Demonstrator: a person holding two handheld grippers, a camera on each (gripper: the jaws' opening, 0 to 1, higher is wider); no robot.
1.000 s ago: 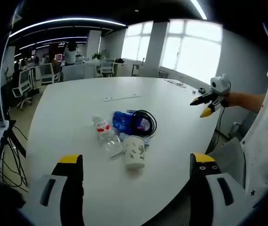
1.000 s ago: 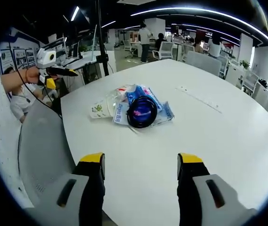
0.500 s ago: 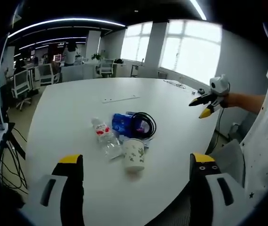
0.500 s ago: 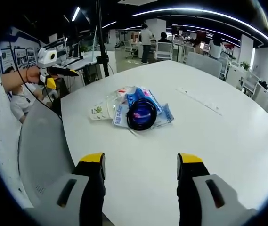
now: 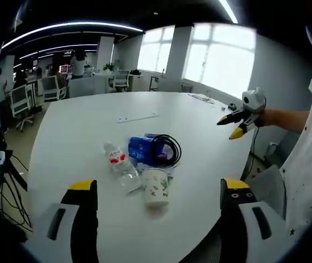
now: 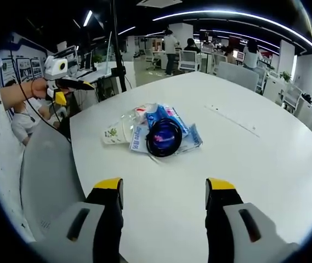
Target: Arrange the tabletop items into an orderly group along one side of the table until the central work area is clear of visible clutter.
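— The left gripper (image 5: 156, 192): how does it stand?

— Its two yellow-tipped jaws are spread wide with nothing between them, held above the near edge of the white surface (image 5: 79, 142). In the right gripper view it shows at the far left, in a hand, off the edge of the surface.

— And the right gripper (image 6: 164, 192)?

— Also spread and empty, over the near part of the surface. In the left gripper view it hangs at the right, beyond the surface's edge, gripped by a hand (image 5: 271, 116), jaws parted a little.

— Where is the clutter?

— Bunched together in the middle. A clear water bottle (image 5: 119, 163) with a red label lies on its side. Just beside it a paper cup (image 5: 156, 187) with a leaf print stands upright in the left gripper view. Behind those lie blue packets (image 5: 140, 147), and a coil of black cable (image 5: 166, 149) rests on top of them.

— Anything else on the surface?

— A thin pale strip (image 5: 137, 116) lies farther out, well apart from the pile. Office chairs (image 5: 21, 98) and desks stand beyond.
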